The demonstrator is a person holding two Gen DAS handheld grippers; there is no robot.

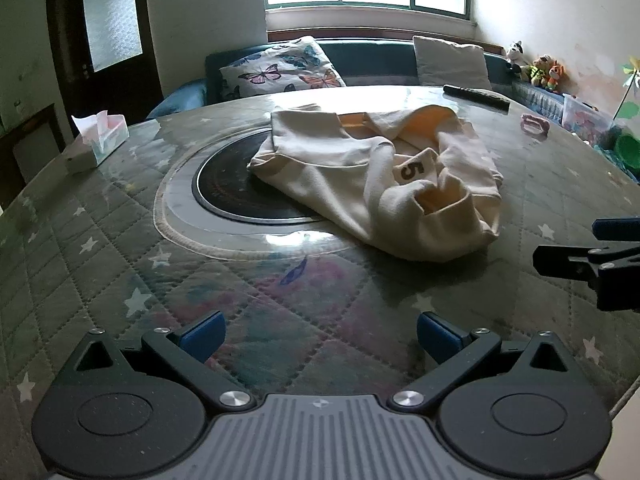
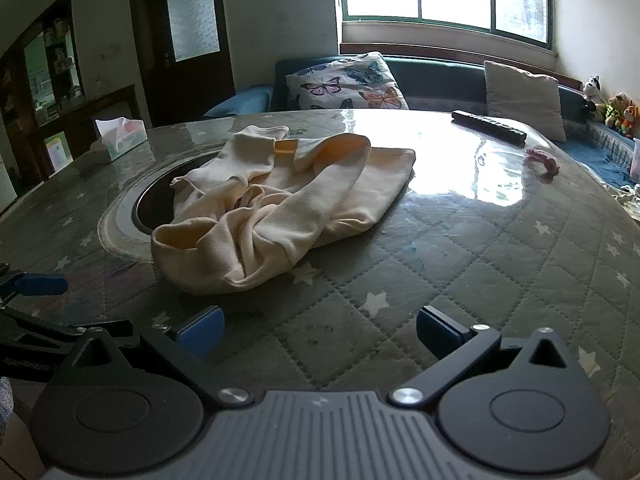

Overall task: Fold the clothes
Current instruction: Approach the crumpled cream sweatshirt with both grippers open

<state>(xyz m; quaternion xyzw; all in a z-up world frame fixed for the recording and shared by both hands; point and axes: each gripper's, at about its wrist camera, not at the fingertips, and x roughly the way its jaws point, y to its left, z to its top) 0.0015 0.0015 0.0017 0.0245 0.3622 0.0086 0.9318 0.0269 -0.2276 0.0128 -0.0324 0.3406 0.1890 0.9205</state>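
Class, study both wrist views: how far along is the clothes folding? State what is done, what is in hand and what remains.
Done: nothing visible; the cream garment lies crumpled on the quilted table, partly over the dark round inset. In hand: nothing; the left gripper and right gripper are open, short of the cloth. Left: spreading it flat and every fold.

From my left gripper (image 1: pixel 318 336) cam: jaws spread wide with nothing between them, hovering over the quilted table (image 1: pixel 100 280). Straight ahead and a bit right sits a crumpled cream garment (image 1: pixel 360 176) with a "5" tag (image 1: pixel 414 168), partly lying over a dark round plate (image 1: pixel 228 192). Tissue box (image 1: pixel 100 142) far ahead to the left, remote (image 1: pixel 476 96) far ahead right. The right gripper (image 1: pixel 592 260) pokes in at the right edge, off to the side of the garment.
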